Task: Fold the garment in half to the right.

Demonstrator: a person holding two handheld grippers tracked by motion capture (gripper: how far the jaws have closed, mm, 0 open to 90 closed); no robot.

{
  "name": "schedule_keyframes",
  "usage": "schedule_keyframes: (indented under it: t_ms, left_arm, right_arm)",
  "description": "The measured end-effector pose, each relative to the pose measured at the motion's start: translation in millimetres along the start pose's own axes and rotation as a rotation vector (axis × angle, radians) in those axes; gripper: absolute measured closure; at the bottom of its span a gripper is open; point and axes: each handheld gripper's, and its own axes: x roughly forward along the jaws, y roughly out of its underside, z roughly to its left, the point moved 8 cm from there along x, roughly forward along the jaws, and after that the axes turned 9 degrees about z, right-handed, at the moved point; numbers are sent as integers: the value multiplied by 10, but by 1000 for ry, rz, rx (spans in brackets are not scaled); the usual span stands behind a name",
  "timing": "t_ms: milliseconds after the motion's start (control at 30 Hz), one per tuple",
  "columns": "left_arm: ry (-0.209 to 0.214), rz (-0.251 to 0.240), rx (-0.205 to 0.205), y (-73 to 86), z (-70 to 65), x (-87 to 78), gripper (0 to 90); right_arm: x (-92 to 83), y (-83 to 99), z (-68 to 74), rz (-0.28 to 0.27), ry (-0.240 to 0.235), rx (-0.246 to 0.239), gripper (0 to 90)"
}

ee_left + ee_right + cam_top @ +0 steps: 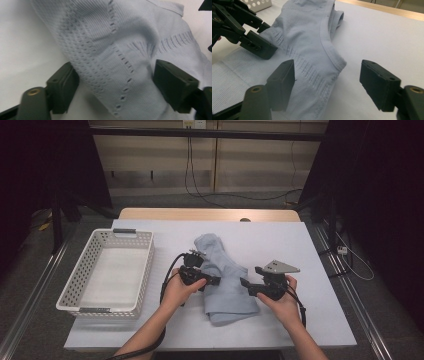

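Overhead, from the high view, a white perforated basket [106,274] stands at the left of the desk [310,270]; its interior shows nothing but its own white floor. A pale blue knitted garment [223,280] lies crumpled at the middle of the desk, well apart from the basket. The left hand-held gripper [212,281] sits at the garment's left edge, the right hand-held gripper [245,285] at its right edge, each held in a hand coming from the bottom.

Next, the left gripper view: both black jaws stand apart with a fold of the garment [120,50] running between them. Fabric lies against the inner faces, though the pads do not appear to squeeze it (released, as far as visible).

Lastly, the right gripper view: the jaws stand wide apart, unclenched, with the garment's [307,40] ribbed hem reaching between them near the left jaw and bare desk [372,37] by the right jaw. The left hand-held gripper [263,37] rests on the cloth farther off, and a corner of the basket [258,4] shows at the top.
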Motion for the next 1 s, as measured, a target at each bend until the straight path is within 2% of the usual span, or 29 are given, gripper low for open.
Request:
schedule_keyframes:
  t_ms: [67,167,400,433,633,833,1000]
  left_arm:
    - [34,11,-27,9,-31,25,310]
    - [28,15,-21,10,-44,41,326]
    - [40,11,-49,7,-72,67,457]
    - [57,16,-58,8,-85,69,483]
    - [100,23,-99,-22,-67,3,630]
    - [108,44,-106,-47,-20,-101,663]
    - [103,74,-108,-36,90,-208,665]
  right_arm:
    - [-1,7,-2,0,0,1,242]
    - [-8,20,-12,-2,6,-3,223]
    - [-24,30,-65,-12,21,14,193]
    - [-28,28,-69,-14,21,18,193]
    - [-18,37,-74,-11,17,23,161]
    - [-19,57,-53,-13,-23,33,140]
    - [-39,85,-64,-8,-38,36,133]
